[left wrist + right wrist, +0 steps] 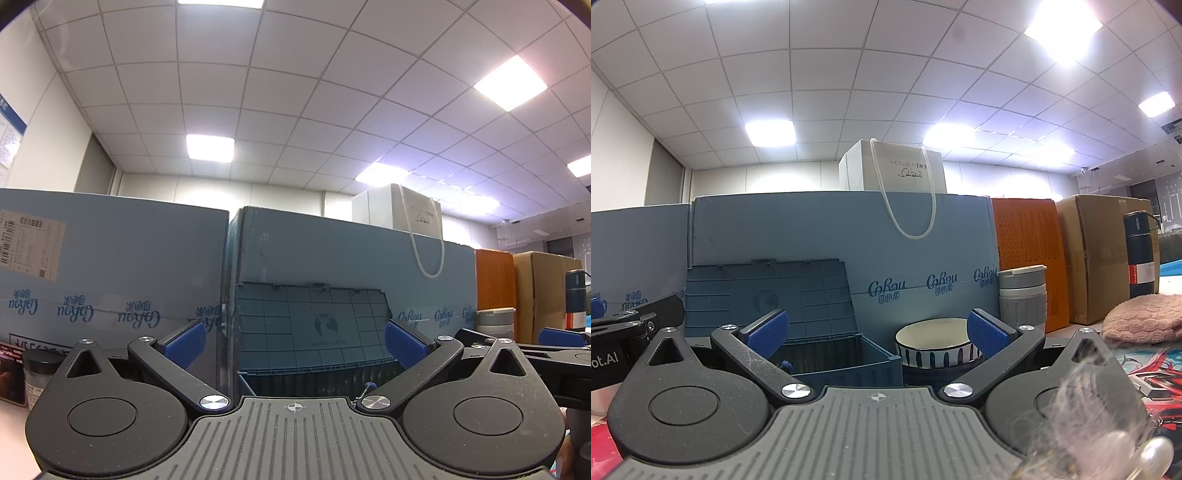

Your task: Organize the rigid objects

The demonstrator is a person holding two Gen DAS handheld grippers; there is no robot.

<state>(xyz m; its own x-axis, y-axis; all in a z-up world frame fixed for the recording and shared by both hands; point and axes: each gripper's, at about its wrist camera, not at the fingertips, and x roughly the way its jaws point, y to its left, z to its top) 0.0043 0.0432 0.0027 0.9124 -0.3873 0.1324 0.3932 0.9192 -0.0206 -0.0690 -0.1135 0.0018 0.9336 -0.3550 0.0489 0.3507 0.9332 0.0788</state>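
A blue storage crate [846,356] with its lid [768,295] raised stands in front of both grippers; its lid [314,325] fills the middle of the left wrist view. A striped ceramic bowl [936,345] sits right of the crate, just ahead of my right gripper [877,332], which is open and empty. My left gripper [295,345] is open too, facing the crate [317,380], with nothing between its fingers. Behind the bowl stands a grey lidded cup [1023,295], and a dark blue flask [1141,254] is further right.
Large blue cartons [110,266] form a wall behind the crate, with a white paper bag [894,170] on top. An orange box [1027,258] and a brown carton [1097,254] stand to the right. A pink knitted cloth [1141,319] lies on the table. A small jar [38,373] sits at the far left.
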